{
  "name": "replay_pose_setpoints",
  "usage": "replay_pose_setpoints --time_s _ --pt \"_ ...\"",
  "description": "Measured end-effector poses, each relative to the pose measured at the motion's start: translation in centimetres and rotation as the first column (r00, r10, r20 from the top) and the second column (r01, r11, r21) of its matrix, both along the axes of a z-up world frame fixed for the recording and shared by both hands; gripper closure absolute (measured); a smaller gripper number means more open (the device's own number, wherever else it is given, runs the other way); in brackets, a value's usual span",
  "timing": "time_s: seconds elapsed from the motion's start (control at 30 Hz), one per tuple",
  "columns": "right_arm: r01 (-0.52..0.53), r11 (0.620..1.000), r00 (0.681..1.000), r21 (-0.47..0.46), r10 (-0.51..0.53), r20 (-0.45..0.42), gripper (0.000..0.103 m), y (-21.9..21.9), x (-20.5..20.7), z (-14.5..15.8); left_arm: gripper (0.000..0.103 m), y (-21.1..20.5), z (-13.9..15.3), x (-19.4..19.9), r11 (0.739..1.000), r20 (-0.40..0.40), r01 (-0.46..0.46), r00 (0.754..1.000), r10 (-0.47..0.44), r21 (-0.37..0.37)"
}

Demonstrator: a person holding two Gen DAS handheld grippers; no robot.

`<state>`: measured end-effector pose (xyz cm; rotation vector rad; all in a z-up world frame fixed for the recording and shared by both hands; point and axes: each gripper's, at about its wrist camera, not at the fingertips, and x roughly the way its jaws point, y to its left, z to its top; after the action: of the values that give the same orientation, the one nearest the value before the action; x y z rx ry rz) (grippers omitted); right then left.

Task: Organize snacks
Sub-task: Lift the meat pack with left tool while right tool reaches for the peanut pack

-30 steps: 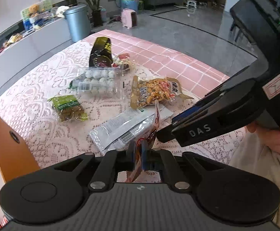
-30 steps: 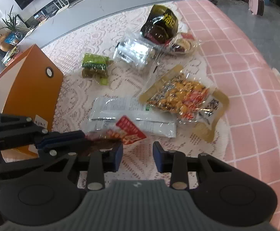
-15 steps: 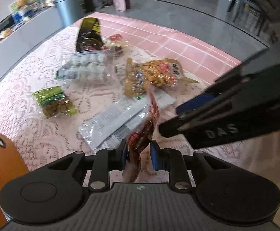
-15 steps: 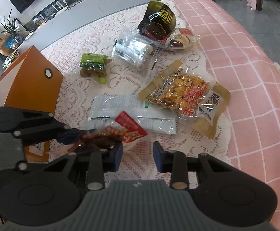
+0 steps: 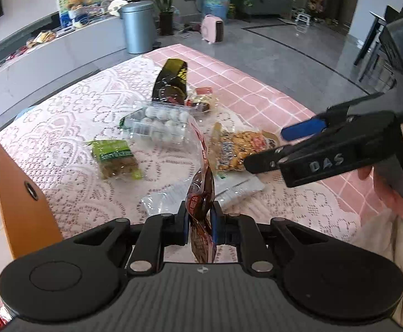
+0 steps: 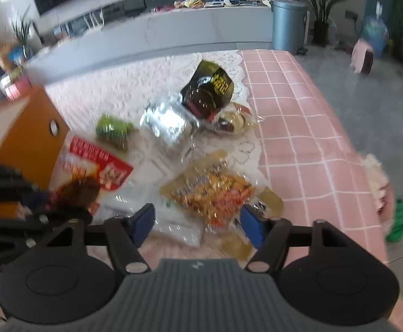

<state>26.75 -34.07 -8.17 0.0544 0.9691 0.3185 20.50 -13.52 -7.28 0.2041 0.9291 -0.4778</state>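
Left wrist view: the left tongs (image 5: 198,222) are clamped on a red-and-brown snack packet (image 5: 201,193), lifted clear of the counter (image 5: 63,127) and standing edge-on between the pads. The grip takes only a narrow part of a limp, glossy film, so the packet could slide out or fold over during a swing toward the orange box (image 5: 15,193) at the left. The box's opening is cut off by the frame. The right tongs (image 5: 281,149) cross close on the right; a sideways move could clip them.

Right wrist view: the right tongs (image 6: 198,225) are spread wide and empty above the yellow mixed-snack bag (image 6: 215,193). Motion blur smears everything here; print on the packets is unreadable, and the clear pouch (image 6: 171,221) beneath is hard to outline. A blind descent could catch both wrappers together.
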Motion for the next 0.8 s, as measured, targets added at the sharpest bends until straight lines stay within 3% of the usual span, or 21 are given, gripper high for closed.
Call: replay_pose_setpoints --time_s 0.03,0.13,0.2,0.33,0.47,0.63,0.7,0.73,0.8 --pt "-0.018 1.0 1.0 -0.01 0.018 0.01 0.024 0.0 0.4 0.0 0.087 0.0 -0.1 0.2 1.0 -0.006 -0.008 1.0 0.008 -0.002" --pt "-0.093 0.977 0.993 -0.194 0.106 0.057 0.024 1.2 1.1 -0.2 0.087 0.3 -0.3 0.6 0.999 -0.019 -0.037 0.999 0.037 -0.015" --pt "-0.165 0.953 0.982 -0.253 0.182 0.045 0.024 1.8 1.7 -0.6 0.087 0.5 -0.3 0.9 0.998 -0.022 -0.055 0.998 0.055 -0.021" --pt "-0.305 0.912 0.95 -0.275 0.312 -0.021 0.024 2.4 3.0 -2.4 0.087 0.8 -0.4 1.1 0.996 -0.037 -0.081 0.996 0.08 -0.036" --pt "-0.343 0.893 0.938 -0.291 0.341 -0.058 0.019 2.7 3.7 -4.1 0.087 1.0 -0.4 1.2 0.995 -0.04 -0.087 0.996 0.086 -0.041" --pt "-0.327 0.912 0.945 -0.246 0.321 -0.065 0.017 2.2 4.7 -4.5 0.087 1.1 -0.4 1.3 0.994 -0.048 -0.096 0.994 0.094 -0.059" --pt "-0.318 0.918 0.948 -0.236 0.312 -0.064 0.022 2.1 4.8 -4.4 0.087 1.1 -0.3 1.2 0.993 -0.049 -0.097 0.994 0.094 -0.063" --pt "-0.306 0.922 0.952 -0.237 0.301 -0.058 0.03 2.0 4.9 -4.3 0.087 1.1 -0.2 1.1 0.994 -0.048 -0.094 0.995 0.091 -0.063" --pt "-0.288 0.927 0.957 -0.238 0.284 -0.054 0.031 1.8 5.1 -4.2 0.087 1.1 -0.1 0.8 0.995 -0.038 -0.081 0.996 0.079 -0.06"
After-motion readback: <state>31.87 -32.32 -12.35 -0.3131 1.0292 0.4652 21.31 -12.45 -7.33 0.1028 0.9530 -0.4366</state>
